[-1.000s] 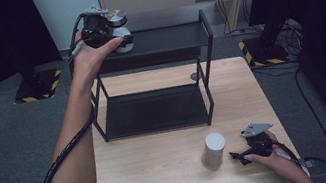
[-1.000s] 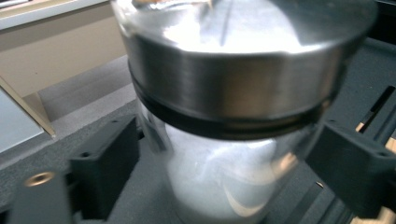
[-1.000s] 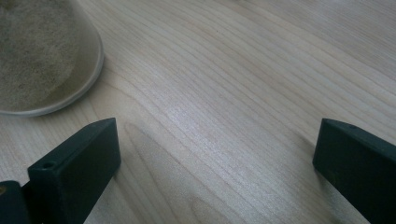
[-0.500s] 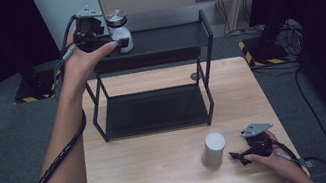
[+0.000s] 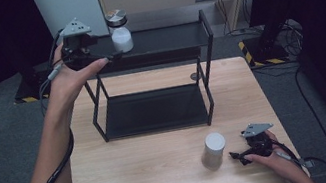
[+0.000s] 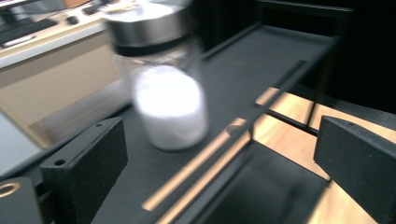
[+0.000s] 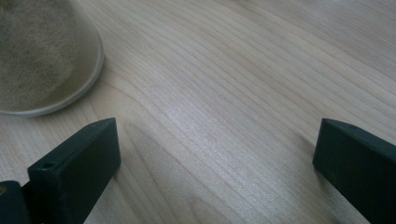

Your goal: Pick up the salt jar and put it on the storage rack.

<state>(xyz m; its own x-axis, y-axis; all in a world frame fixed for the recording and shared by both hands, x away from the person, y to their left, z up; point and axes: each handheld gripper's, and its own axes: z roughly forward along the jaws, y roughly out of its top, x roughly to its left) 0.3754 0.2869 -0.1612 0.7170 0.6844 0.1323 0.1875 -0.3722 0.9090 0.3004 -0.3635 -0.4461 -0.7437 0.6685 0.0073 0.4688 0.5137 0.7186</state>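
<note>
A glass jar of white powder with a metal lid [image 5: 119, 30] stands on the top shelf of a black wire rack [image 5: 166, 37]. My left gripper [image 5: 105, 48] is just left of it, open; its jaws have just been opening and the jar [image 6: 163, 88] stands free ahead of them, blurred. A second pale jar [image 5: 213, 149] stands on the wooden table [image 5: 139, 167] near the front right. My right gripper [image 5: 236, 156] lies low beside it, open, with bare wood between its jaws [image 7: 217, 135]. That jar's base [image 7: 42, 60] shows at the upper left of the right gripper view.
The rack's lower shelf [image 5: 154, 111] is bare black. A small round object [image 5: 194, 76] lies on the table behind the rack's right legs. Grey floor surrounds the table, with cables [image 5: 304, 97] at the right.
My left hand has drawn back to the left, away from the powder jar, which stays on the top shelf. The right hand and the pale jar have not moved.
</note>
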